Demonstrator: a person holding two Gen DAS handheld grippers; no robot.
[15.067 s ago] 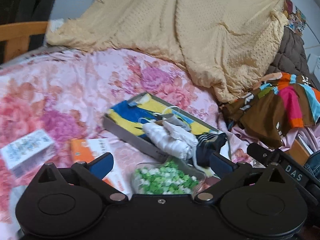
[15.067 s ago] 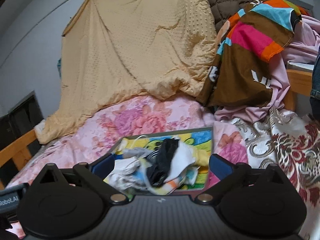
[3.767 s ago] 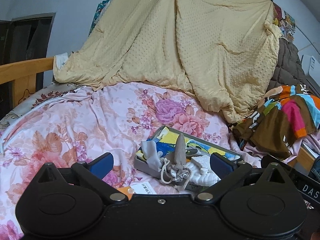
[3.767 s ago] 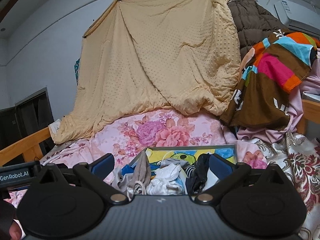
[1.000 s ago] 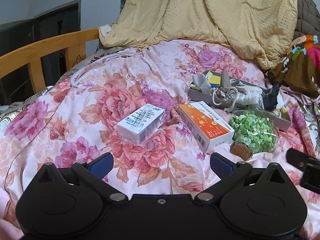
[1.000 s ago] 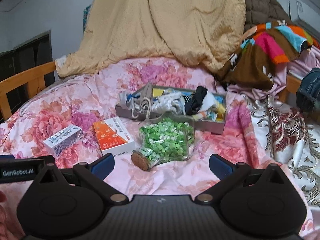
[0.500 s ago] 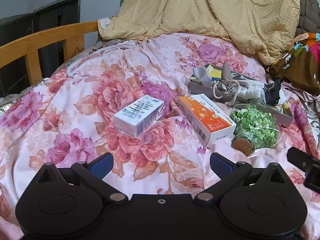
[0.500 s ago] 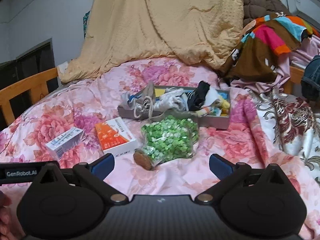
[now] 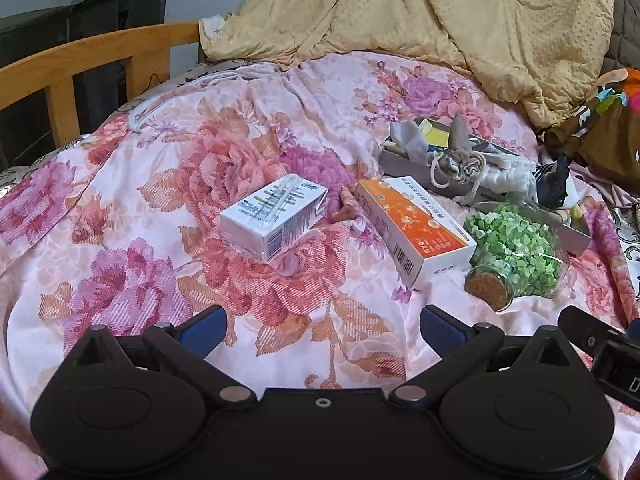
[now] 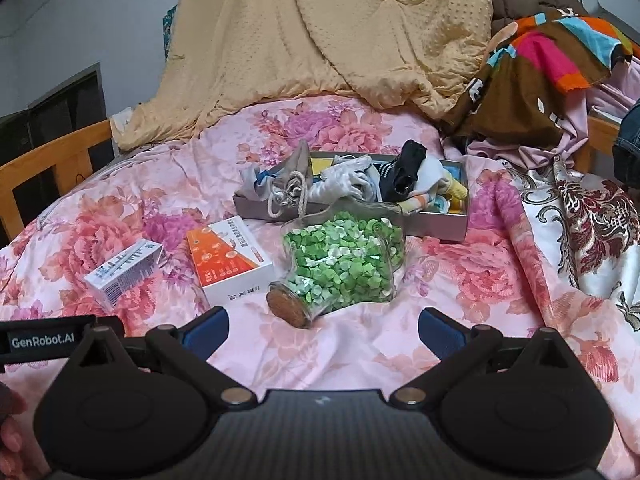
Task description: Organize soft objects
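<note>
Grippers first: left gripper (image 9: 322, 326) sits low over the floral bedsheet (image 9: 120, 200), blue fingers (image 9: 204, 328) spread wide, nothing between them. Right gripper (image 10: 323, 328) same story, spread and empty, above bare sheet. Left gripper's body shows at the lower left edge of the right view, with part of a hand (image 10: 10, 424) below it.

Next out, three hard items in a row on the sheet: white carton (image 9: 274, 216) on the left, orange-and-white box (image 9: 416, 228) in the middle, glass jar (image 10: 340, 264) of green bits on the right. Jar lies on its side, cork end (image 10: 290, 306) pointing toward the grippers. Box and jar look touching or just beside each other; carton is a little apart from the box.

Behind those, grey tray (image 10: 440, 224) holds the soft stuff: drawstring pouch (image 10: 294, 184) hanging over the near left rim, white gloves (image 10: 344, 182) in the middle, black sock (image 10: 404, 168) right of them, light cloth pieces mixed in. Jar's far end is right against the tray's front wall.

Farther back: yellow blanket (image 10: 320, 32) draped up the wall, striped multicolour garment (image 10: 552, 60) piled on the right, wooden bed rail (image 9: 80, 60) on the left.
</note>
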